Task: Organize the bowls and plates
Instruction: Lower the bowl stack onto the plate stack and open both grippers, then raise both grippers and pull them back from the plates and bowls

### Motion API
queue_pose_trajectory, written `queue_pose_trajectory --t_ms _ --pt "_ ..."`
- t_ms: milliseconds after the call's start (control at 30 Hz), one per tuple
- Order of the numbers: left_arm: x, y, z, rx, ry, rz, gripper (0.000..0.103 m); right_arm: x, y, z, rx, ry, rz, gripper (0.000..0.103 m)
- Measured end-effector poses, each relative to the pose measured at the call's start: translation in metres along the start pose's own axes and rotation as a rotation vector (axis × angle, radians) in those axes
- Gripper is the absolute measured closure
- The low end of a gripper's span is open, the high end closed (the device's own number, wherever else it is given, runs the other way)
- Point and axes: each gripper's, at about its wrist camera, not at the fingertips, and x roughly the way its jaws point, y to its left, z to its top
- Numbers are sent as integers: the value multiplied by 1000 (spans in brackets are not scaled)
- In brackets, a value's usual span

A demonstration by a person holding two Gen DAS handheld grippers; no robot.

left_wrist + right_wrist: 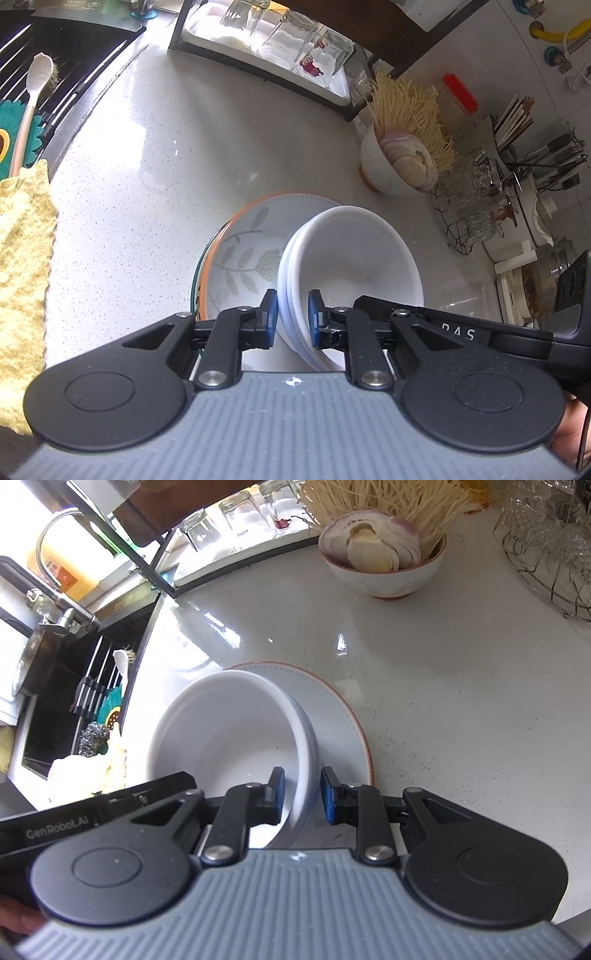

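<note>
A stack of white bowls (354, 254) rests on a stack of plates whose top plate (243, 251) has a grey leaf pattern and an orange rim. My left gripper (291, 314) is shut on the left rim of the bowl stack, one pad inside and one outside. In the right wrist view my right gripper (301, 794) is shut on the right rim of the same white bowls (229, 731), above the plate (343, 720). The bowls look tilted. The other gripper's body crosses each view's lower edge.
A bowl of onion slices and noodles (399, 158) (384, 554) stands beyond the plates. Upturned glasses on a rack (288, 40) sit at the back. The sink (74, 686) with a spoon (31, 103) lies left. A yellow cloth (22, 258) and a wire rack of glassware (554, 546) flank the counter.
</note>
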Motion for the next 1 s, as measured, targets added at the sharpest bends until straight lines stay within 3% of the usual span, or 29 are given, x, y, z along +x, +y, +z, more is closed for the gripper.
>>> queue_pose_trajectory --t_ms 267,367,400,633,1000 --pt "2 -2 1 23 7 -14 82 -3 -2 -1 28 -15 -7 76" --pt "-1 -5 1 49 9 -3 78 -10 -3 -2 45 -40 3 56" --pt "-3 -6 1 58 6 0 75 -12 -2 -2 47 -49 7 53" --pt "-33 -17 4 108 -52 -1 71 -37 -3 5 36 -115 20 54" --pt "-122 -72 13 219 -252 65 70 -138 -5 20 -96 -361 57 54"
